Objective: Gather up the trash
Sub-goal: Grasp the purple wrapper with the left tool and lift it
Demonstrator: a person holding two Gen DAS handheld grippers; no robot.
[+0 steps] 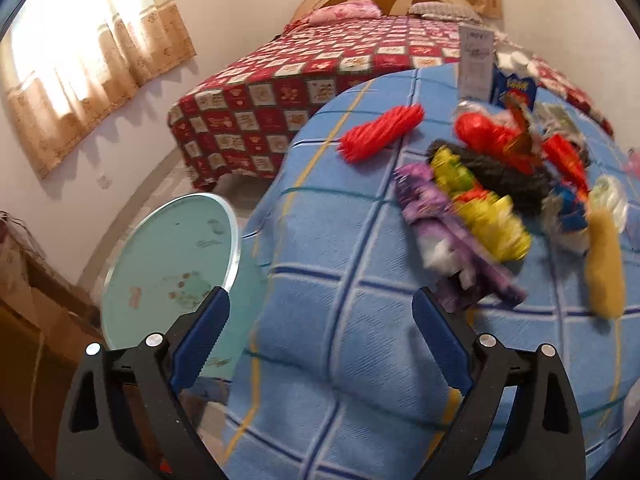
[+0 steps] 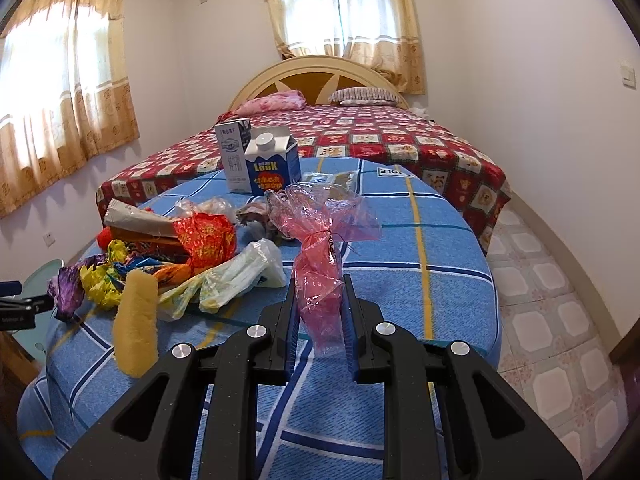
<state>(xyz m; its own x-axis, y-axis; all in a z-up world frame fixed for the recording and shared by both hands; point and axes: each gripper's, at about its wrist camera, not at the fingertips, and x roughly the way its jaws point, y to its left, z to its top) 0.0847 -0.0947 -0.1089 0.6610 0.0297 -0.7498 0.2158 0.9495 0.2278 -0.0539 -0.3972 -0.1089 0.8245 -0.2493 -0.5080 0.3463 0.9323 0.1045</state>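
Collecting has barely begun, judging by the litter heaped across the blue checked cloth-covered surface (image 2: pixel 400 264). The right gripper (image 2: pixel 319 296) pinches a crinkled pink cellophane wrapper (image 2: pixel 320 276) just above that surface, its long axis running away from the camera, flared end farthest. The left gripper (image 1: pixel 320 320) hangs spread wide and empty near a purple foil wrapper (image 1: pixel 444 224), blurred. No bin seems visible.
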